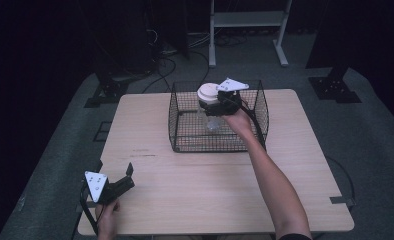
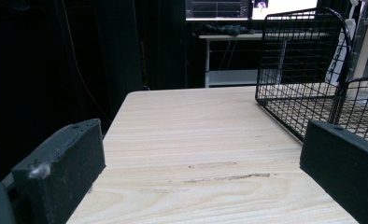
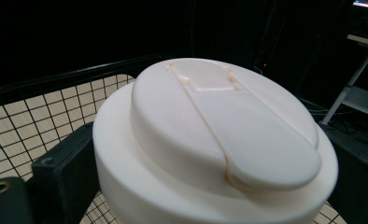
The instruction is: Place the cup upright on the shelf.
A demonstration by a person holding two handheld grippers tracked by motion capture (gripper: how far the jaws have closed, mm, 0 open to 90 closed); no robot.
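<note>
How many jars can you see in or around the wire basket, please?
1. A single clear jar with a white lid sits inside the wire basket, clamped under the lid by the right gripper. The gripper and hand may hide something behind it.

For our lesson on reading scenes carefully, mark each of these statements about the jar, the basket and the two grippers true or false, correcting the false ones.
1. The right gripper grips a clear jar with a cream lid at its lid. True.
2. The jar stands on the bare table outside the basket. False: it is within the black wire basket.
3. The left gripper holds nothing, its jaws apart. True.
4. The left gripper is inside the basket. False: it sits near the wooden table's front left corner.
</note>
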